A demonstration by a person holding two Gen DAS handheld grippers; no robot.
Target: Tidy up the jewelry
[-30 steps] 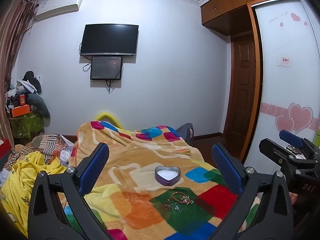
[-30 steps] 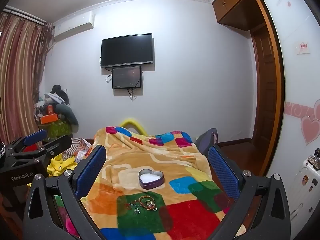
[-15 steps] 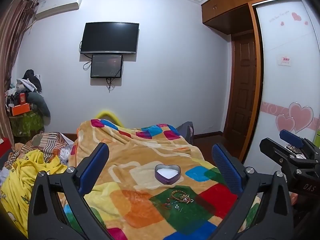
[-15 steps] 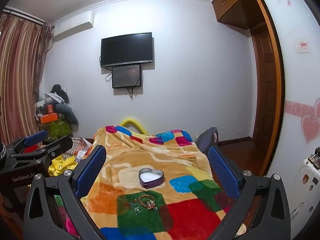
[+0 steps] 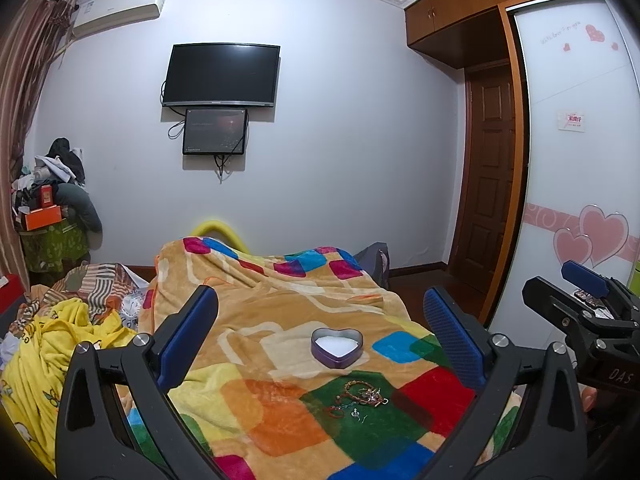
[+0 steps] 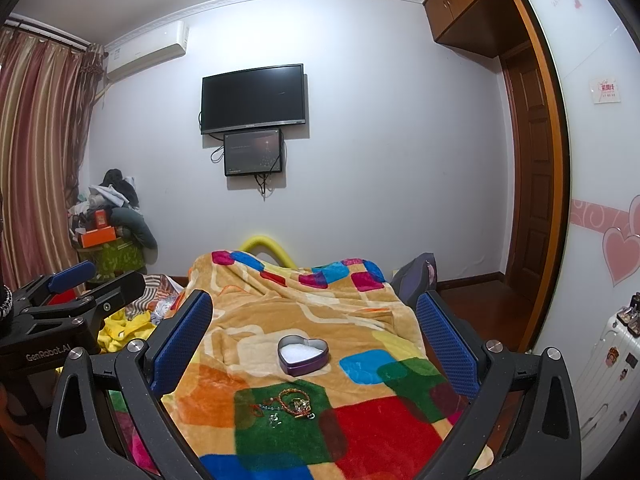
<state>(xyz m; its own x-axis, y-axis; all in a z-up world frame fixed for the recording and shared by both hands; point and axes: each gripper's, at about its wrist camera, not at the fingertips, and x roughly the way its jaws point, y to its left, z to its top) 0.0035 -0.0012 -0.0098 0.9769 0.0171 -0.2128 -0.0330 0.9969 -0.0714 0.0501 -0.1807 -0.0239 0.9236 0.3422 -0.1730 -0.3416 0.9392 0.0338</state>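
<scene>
A small heap of jewelry (image 5: 360, 396), with gold and red bracelets and small earrings, lies on a green patch of the colourful blanket (image 5: 280, 320); it also shows in the right wrist view (image 6: 292, 402). Behind it stands an open purple heart-shaped tin (image 5: 337, 346) with a white lining, seen too in the right wrist view (image 6: 303, 354). My left gripper (image 5: 320, 332) is open and empty, held above the blanket. My right gripper (image 6: 314, 332) is open and empty too. Each gripper shows at the edge of the other's view.
The blanket covers a raised surface in a bedroom. Yellow and striped bedding (image 5: 52, 340) lies at the left. A white suitcase (image 6: 600, 380) stands at the right. A wardrobe with heart decals (image 5: 580, 200), a wooden door and a wall-mounted TV (image 5: 220, 76) lie beyond.
Both views have tilted very slightly downward. The jewelry and tin have not moved, and both grippers stay open.
</scene>
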